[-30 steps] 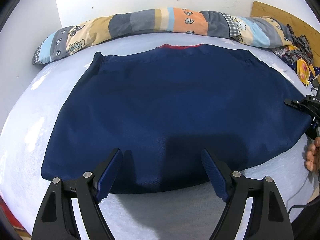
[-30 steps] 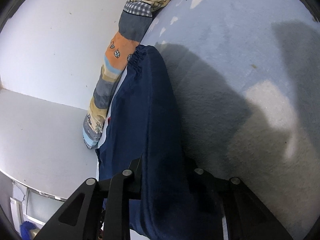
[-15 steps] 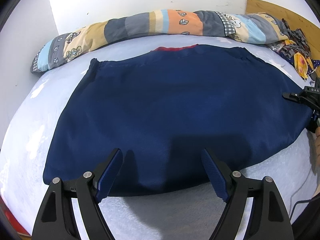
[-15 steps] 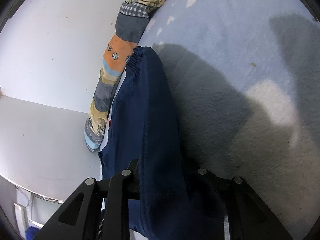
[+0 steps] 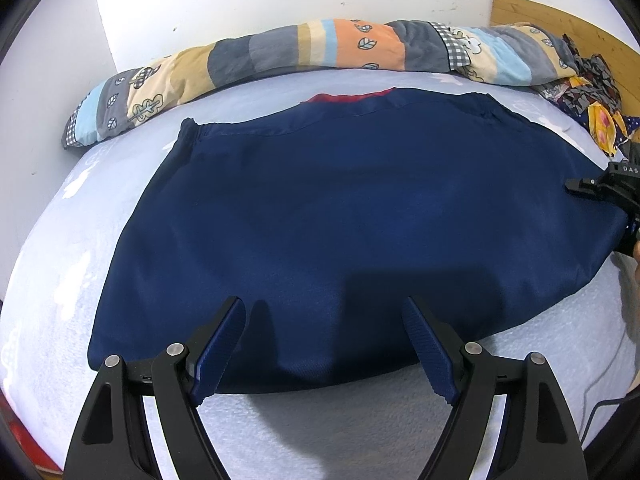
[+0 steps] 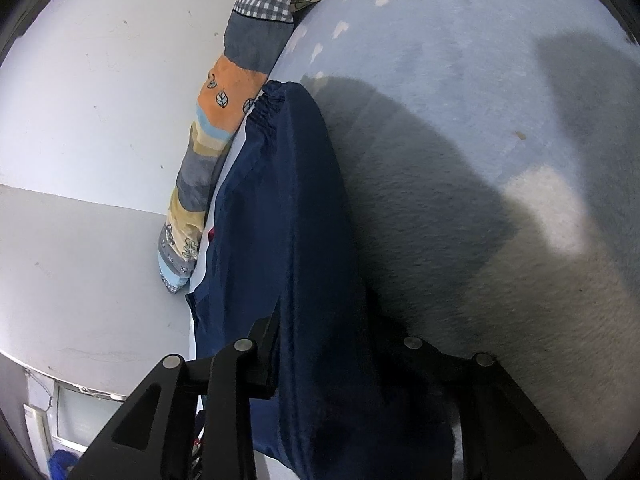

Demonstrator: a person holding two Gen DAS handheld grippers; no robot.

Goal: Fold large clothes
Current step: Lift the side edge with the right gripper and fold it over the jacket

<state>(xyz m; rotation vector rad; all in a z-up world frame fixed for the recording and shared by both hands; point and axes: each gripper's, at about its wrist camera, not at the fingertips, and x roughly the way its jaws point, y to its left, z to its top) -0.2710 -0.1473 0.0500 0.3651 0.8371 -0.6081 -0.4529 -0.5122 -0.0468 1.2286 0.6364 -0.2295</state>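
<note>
The navy garment lies spread flat on the pale blue bed cover, directly ahead of the left gripper; its near hem runs just beyond that gripper's fingertips, and a strip of red shows at its far edge; the left gripper's jaws stand wide apart with only the hem and bare cover between them, pinching nothing.

Out at the far right of the left wrist view, the right gripper sits at the garment's side edge, with a bit of a hand just behind it; in the right wrist view the cloth rises in a fold straight up between the fingers of the right gripper, so the garment hides the fingertips themselves; these jaws are opening with the fabric between them, and whether the pads press on it is hidden.

Beyond the garment, along the wall, a long patchwork bolster stretches across the whole width; it lies just past the far hem; to the far right of the left gripper a heap of patterned scraps rests against a wooden headboard; a dark cable trails on the cover near the right edge; to the right of the right gripper the cover is bare and shadowed.
</note>
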